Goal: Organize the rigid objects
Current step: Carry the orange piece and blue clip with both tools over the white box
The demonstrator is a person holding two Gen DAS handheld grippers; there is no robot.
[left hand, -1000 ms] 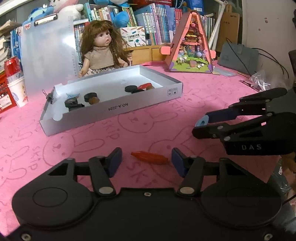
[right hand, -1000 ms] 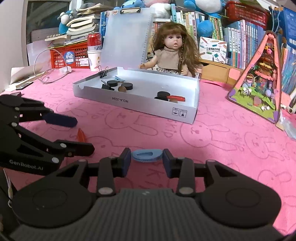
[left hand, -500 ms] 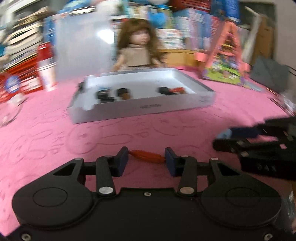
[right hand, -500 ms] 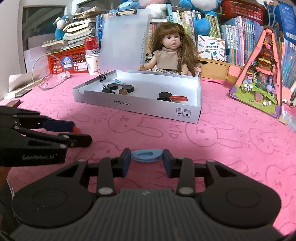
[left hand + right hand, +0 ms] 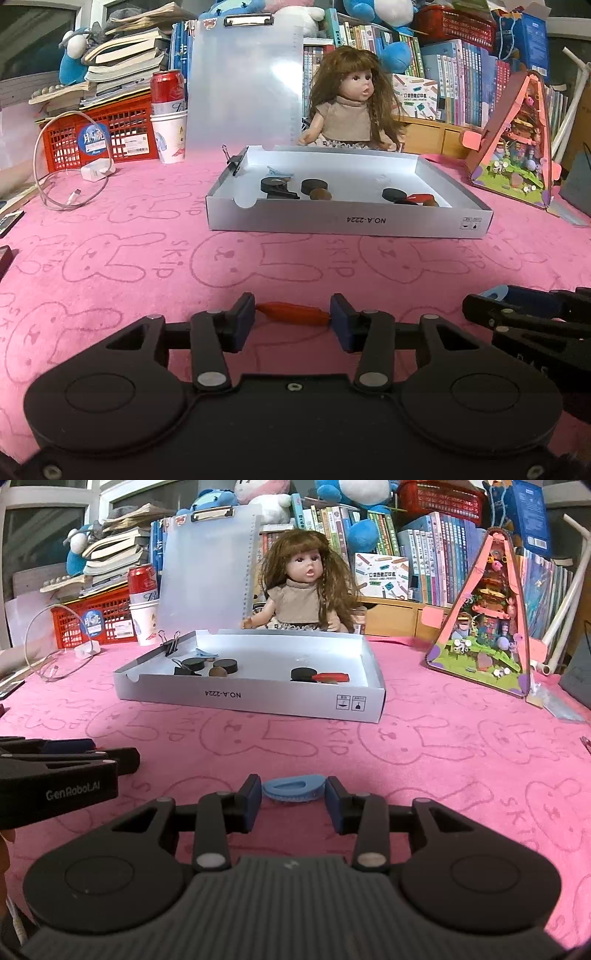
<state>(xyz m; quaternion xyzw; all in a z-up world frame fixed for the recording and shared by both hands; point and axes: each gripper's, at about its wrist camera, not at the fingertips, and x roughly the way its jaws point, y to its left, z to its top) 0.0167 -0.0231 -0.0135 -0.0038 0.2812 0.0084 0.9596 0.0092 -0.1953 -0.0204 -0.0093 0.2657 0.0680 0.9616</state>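
Two handheld grippers sit low over a pink cloth (image 5: 147,266) printed with rabbit outlines. The left gripper (image 5: 292,318) has a slim red-orange object (image 5: 293,314) lying crosswise between its blue pads; both ends of the object touch the pads, and the jaws are easing apart. The right gripper (image 5: 293,798) has a light blue hair clip (image 5: 293,793) between its own blue pads, its ends meeting them, and these jaws are easing apart too. In the left wrist view the right gripper's fingers (image 5: 517,310) reach in from the right edge, with a bit of the blue clip at their tip. In the right wrist view the left gripper's fingers (image 5: 74,755) reach in from the left edge.

Farther back on the cloth lies a shallow white box (image 5: 347,221). Inside it are several black discs (image 5: 314,184), a brown round piece (image 5: 320,194), a red piece (image 5: 419,197) and a small blue clip (image 5: 279,170). A black binder clip (image 5: 170,642) grips the box's left rim. Behind the box sits a doll (image 5: 347,103) with long brown hair, beside an upright translucent clipboard (image 5: 243,81). A pink triangular toy house (image 5: 487,620) stands to the right.
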